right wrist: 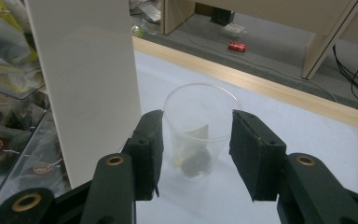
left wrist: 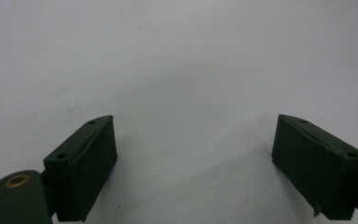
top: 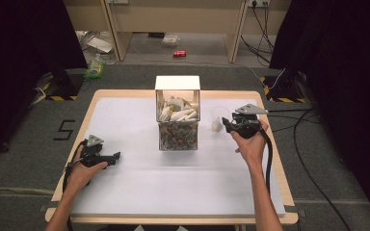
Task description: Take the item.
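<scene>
While the right gripper (right wrist: 193,154) sits at the right side of the table (top: 125,115), its two black jaws stand partly open on either side of a clear plastic cup (right wrist: 200,126), and in the right gripper view a narrow gap shows between each pad and the cup's wall, so the jaws flank the cup without pressing on it. The cup stands upright on the white table cover, and a tea bag (right wrist: 195,158) lies at its bottom with its paper tag leaning up against the inner wall. From the high view the cup (top: 218,119) is just in front of the right gripper (top: 229,124), between it and the clear two-tier box (top: 178,120) at the middle of the table; that box holds pale sachets in its upper compartment and darker ones below, and its white side panel rises close to the left of the cup in the right gripper view. The left gripper (top: 115,156) rests low at the left side of the table, well apart from the cup and the box, and the left gripper view shows its jaws spread wide over bare white cover with nothing between them.
</scene>
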`<state>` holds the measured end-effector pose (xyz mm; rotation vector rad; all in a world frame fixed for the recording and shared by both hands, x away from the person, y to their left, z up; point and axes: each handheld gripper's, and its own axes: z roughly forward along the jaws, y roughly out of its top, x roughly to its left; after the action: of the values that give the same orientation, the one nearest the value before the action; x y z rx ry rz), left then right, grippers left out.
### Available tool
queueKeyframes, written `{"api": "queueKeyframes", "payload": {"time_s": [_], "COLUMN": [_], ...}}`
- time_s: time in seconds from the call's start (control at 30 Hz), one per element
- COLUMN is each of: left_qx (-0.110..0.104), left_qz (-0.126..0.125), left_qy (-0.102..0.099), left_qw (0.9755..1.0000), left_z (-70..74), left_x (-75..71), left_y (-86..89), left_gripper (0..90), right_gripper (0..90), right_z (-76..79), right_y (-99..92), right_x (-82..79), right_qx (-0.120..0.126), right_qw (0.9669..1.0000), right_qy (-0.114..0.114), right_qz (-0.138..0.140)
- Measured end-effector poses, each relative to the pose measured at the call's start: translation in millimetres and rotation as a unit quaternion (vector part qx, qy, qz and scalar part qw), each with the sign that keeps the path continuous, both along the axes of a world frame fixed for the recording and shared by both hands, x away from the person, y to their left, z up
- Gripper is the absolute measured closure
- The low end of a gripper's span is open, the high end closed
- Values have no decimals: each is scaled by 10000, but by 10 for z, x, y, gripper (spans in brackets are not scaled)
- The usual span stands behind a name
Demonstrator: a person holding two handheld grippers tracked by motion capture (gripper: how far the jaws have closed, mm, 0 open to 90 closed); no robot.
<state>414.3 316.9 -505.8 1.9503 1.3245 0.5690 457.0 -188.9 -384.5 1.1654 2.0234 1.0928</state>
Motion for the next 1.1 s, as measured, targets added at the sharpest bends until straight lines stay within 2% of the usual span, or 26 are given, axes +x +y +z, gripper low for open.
{"api": "queueKeyframes", "payload": {"time_s": [0.3,0.5,0.7,1.1], "left_qx": [-3,0,4,11], "left_qz": [0,-3,-8,-8], "left_qy": [-1,-2,6,10], "left_qw": [10000,10000,10000,10000], "left_z": [0,0,1,2], "left_x": [0,0,0,-1], "left_y": [0,1,2,4], "left_gripper": [129,129,129,130], "right_gripper": [530,482,396,379], "right_z": [-4,-35,-117,-253], "right_y": [26,40,38,-10], "right_x": [-122,-179,-239,-369], "right_qx": [7,-9,-10,-70], "right_qw": [9999,9999,10000,9998], "right_qy": [-75,-73,2,164], "right_qz": [105,115,71,79]}}
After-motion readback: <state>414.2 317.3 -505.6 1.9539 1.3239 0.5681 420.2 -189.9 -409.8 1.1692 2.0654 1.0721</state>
